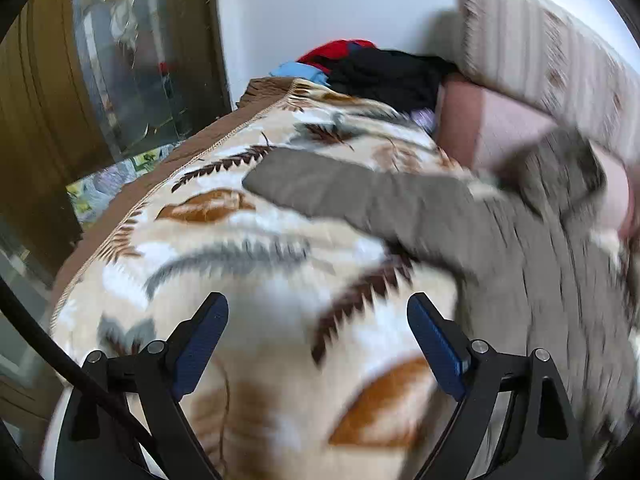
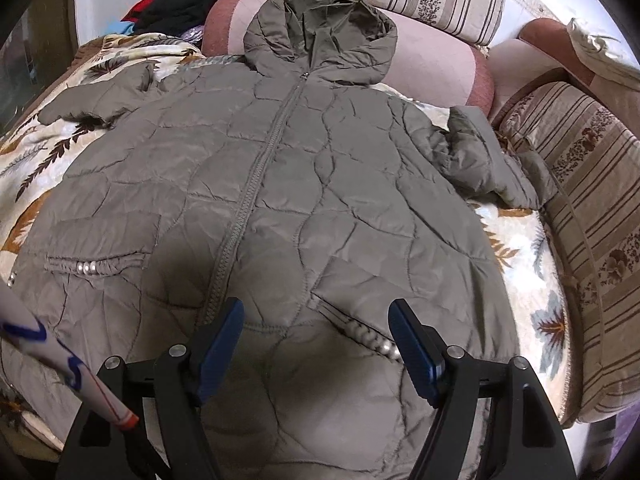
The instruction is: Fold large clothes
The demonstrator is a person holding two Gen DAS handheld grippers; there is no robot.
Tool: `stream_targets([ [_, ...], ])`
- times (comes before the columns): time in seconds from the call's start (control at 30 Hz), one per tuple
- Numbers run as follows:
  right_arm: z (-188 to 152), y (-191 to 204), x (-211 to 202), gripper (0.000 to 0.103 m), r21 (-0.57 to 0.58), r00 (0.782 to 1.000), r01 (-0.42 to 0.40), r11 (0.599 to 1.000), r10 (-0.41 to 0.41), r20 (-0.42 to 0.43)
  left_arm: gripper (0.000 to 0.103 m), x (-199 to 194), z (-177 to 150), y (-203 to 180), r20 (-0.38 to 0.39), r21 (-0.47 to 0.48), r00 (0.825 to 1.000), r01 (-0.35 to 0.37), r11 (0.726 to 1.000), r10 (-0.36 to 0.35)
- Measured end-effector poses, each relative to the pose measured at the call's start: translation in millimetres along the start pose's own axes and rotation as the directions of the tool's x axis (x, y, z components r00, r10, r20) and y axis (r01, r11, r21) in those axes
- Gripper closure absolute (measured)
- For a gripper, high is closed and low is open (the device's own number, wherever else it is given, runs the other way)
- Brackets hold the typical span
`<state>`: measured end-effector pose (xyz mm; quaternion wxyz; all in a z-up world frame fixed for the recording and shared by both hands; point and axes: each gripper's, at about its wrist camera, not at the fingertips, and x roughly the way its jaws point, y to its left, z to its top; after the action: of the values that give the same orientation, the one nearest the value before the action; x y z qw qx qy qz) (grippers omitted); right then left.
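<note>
An olive-grey quilted hooded jacket [image 2: 280,184] lies front up, zipped, flat on a leaf-patterned blanket [image 2: 528,280]. Its hood [image 2: 320,32] rests on a pink bolster, its left sleeve [image 2: 96,100] stretches out, its right sleeve [image 2: 480,156] is crumpled. My right gripper [image 2: 316,320] is open and empty above the jacket's lower front. My left gripper [image 1: 318,316] is open and empty over the blanket [image 1: 224,264]; the jacket's outstretched sleeve [image 1: 344,188] lies ahead and to its right in the blurred left wrist view.
A pile of black, red and blue clothes [image 1: 372,68] sits at the far end of the bed by the white wall. Striped cushions [image 2: 592,200] line the right and back. A pink bolster [image 2: 432,64] lies under the hood. A glass-fronted wooden cabinet [image 1: 120,60] stands left.
</note>
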<state>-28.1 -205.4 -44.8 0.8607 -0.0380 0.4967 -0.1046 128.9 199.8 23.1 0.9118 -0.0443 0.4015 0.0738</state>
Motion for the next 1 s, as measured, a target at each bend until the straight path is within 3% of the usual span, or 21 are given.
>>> stream_targets([
  [0.1,1,-1,8,0.024,0.008,1.000,-0.006,1.000,0.006,-0.005,0.013,42,41,28,-0.038,-0.093,0.998,0.041,0.995,-0.045],
  [0.2,2,-2,19,0.024,0.014,1.000,0.006,1.000,-0.006,-0.013,0.013,92,71,58,-0.104,-0.205,0.983,0.129,0.970,-0.153],
  [0.33,4,-6,34,0.024,0.044,0.999,0.005,0.999,-0.003,-0.035,0.013,158,86,94,-0.148,-0.403,0.941,0.224,0.888,-0.304],
  [0.4,5,-7,40,0.024,0.056,0.999,-0.002,0.998,0.004,-0.042,0.017,186,86,107,-0.131,-0.495,0.920,0.263,0.828,-0.370],
  [0.47,7,-7,44,0.023,0.055,0.999,0.000,0.998,0.002,-0.040,0.017,205,87,112,-0.117,-0.530,0.904,0.293,0.796,-0.411],
  [0.57,11,-5,48,0.021,0.044,0.999,0.012,0.999,-0.011,-0.031,0.017,234,88,111,-0.125,-0.552,0.896,0.294,0.781,-0.425],
  [0.67,14,-2,52,0.021,0.038,1.000,0.017,0.999,-0.016,-0.024,0.017,261,88,105,-0.152,-0.558,0.885,0.291,0.777,-0.440],
  [0.77,17,1,57,0.021,0.031,0.999,0.024,0.999,-0.023,-0.025,0.016,269,95,98,-0.134,-0.556,0.898,0.282,0.782,-0.419],
  [0.83,18,3,59,0.021,0.024,0.999,0.030,0.999,-0.029,-0.025,0.007,274,99,91,-0.142,-0.557,0.909,0.254,0.791,-0.392],
  [0.9,18,4,62,0.020,0.023,0.999,0.031,0.999,-0.031,-0.026,0.007,274,105,73,-0.186,-0.497,0.934,0.178,0.849,-0.305],
  [0.97,19,4,64,0.020,0.025,0.999,0.026,0.999,-0.026,-0.026,0.033,272,111,53,-0.229,-0.402,0.952,0.097,0.911,-0.202],
  [1.0,19,3,64,0.020,0.027,0.999,0.022,0.999,-0.021,-0.023,0.069,270,112,45,-0.257,-0.361,0.955,0.048,0.931,-0.149],
])
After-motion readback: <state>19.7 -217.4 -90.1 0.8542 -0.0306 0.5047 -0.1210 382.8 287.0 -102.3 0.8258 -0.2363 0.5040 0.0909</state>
